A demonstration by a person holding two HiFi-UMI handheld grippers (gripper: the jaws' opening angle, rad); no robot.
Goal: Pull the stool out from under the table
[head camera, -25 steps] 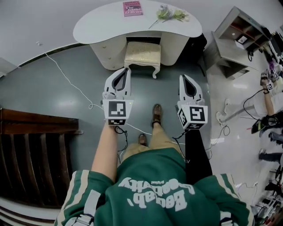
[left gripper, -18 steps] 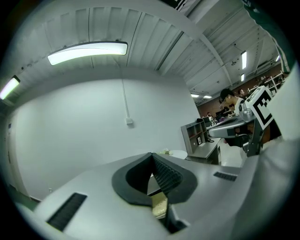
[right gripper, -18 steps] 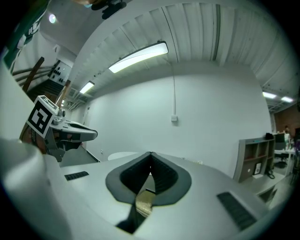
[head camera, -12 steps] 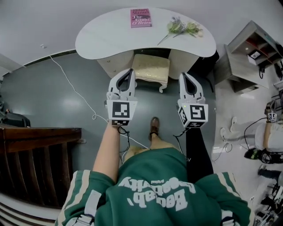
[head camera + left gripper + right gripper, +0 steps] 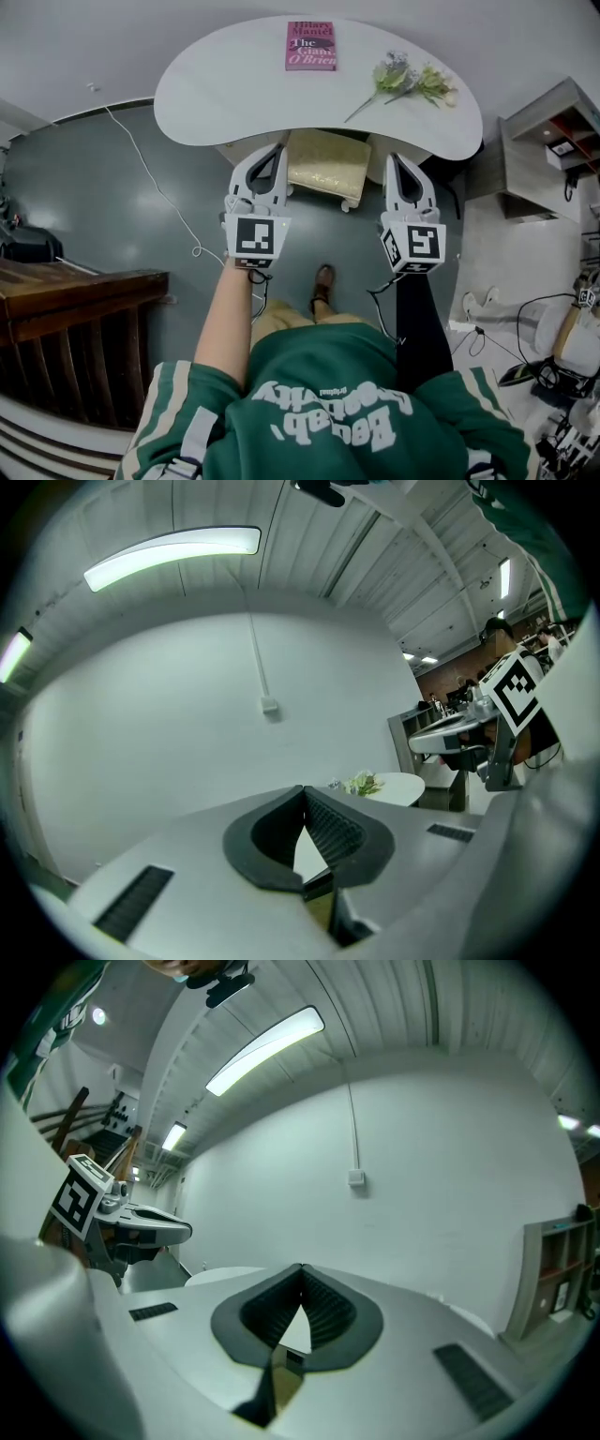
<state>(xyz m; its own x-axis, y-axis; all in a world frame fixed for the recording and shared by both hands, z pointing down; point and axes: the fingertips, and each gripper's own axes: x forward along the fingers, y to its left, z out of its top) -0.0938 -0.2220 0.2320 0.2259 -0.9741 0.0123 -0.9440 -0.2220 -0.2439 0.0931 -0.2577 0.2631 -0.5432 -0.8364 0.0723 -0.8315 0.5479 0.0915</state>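
The stool (image 5: 323, 165) has a cream-gold cushion and white curved legs. It stands half under the white kidney-shaped table (image 5: 216, 89), with its front part showing. My left gripper (image 5: 275, 149) is shut and empty, its tip over the stool's left front corner. My right gripper (image 5: 393, 160) is also shut and empty, just right of the stool near the table's edge. Both point level at the white wall. In the left gripper view the closed jaws (image 5: 303, 790) sit before the tabletop (image 5: 403, 785). The right gripper view shows its closed jaws (image 5: 302, 1267).
A pink book (image 5: 310, 45) and a flower sprig (image 5: 408, 82) lie on the table. A white cable (image 5: 159, 197) runs over the grey floor at left. Dark wooden furniture (image 5: 75, 319) stands at the left and a grey shelf unit (image 5: 553, 150) at the right. The person's shoe (image 5: 323, 279) is behind the stool.
The person has stepped toward the table. Both grippers, still shut, have come from well short of the stool to either side of its front edge.
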